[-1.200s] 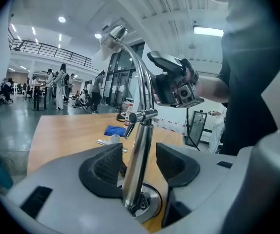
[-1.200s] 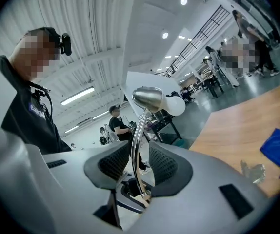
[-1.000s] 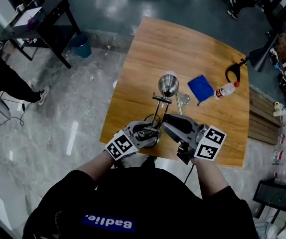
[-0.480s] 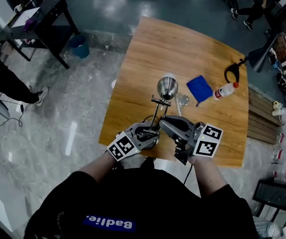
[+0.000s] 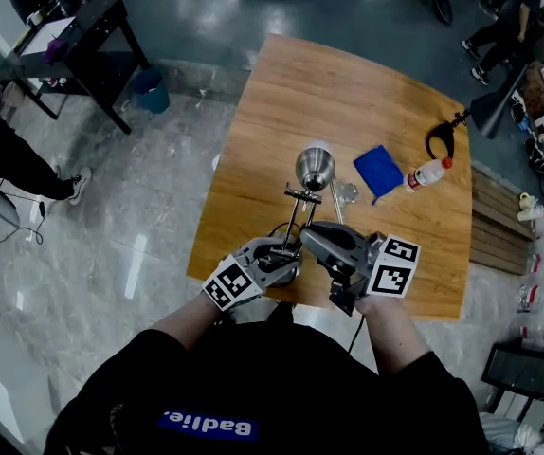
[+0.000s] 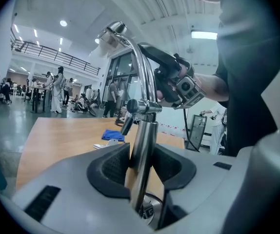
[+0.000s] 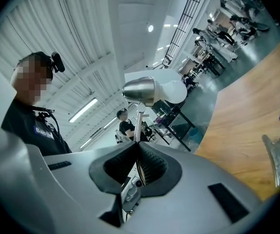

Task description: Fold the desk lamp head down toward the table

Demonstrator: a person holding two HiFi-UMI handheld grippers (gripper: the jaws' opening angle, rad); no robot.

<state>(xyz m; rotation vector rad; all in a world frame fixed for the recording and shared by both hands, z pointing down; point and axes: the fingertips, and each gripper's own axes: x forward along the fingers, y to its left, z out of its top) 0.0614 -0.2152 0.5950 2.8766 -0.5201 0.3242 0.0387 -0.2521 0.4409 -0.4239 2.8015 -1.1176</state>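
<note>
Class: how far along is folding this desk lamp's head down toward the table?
Done: both grips are set. The left gripper has just closed on the lamp's lower post, the right gripper on its thin upper arm. In hand: the lamp, held at both points. Left: the whole fold; the lamp head stands high above the table.

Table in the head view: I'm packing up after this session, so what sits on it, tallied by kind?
lamp: 1
blue cloth: 1
bottle: 1
black looped tool: 1
small silvery piece: 1
Total: 5
</note>
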